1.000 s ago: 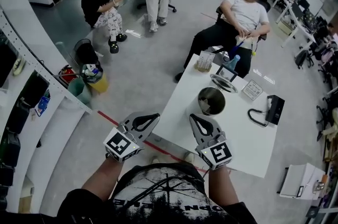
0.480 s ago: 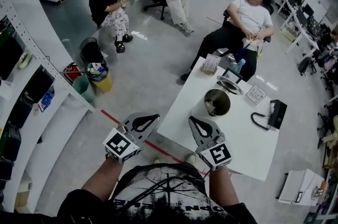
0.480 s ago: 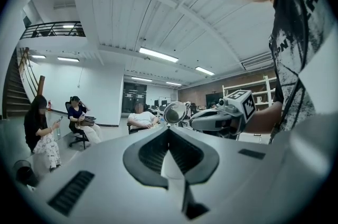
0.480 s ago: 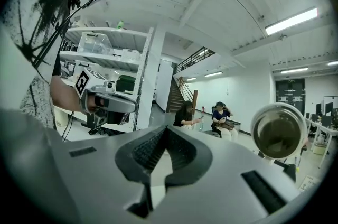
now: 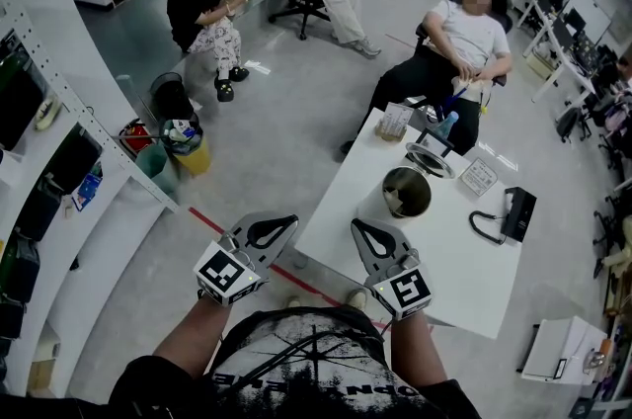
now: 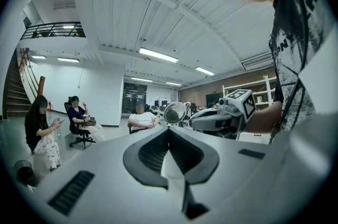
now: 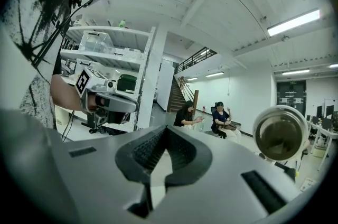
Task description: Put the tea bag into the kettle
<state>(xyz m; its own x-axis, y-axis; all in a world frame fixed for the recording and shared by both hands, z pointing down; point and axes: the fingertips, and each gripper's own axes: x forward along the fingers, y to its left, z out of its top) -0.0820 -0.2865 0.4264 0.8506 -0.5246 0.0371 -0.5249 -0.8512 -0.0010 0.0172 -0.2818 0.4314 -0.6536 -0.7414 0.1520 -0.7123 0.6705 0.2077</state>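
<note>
**A:** Why do we hold both tools at the bottom of the frame, short of the tabletop [image 5: 444, 259]?

**B:** At rest, we judge: the left tool [image 5: 281, 221] and right tool [image 5: 363, 227] each close tip to tip on nothing. The kettle [image 5: 406, 192] stands open-mouthed just above the right tool. A pale patch inside may be the tea bag; we cannot tell.

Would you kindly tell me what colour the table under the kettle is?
The table is white; head view shows it best.
</note>
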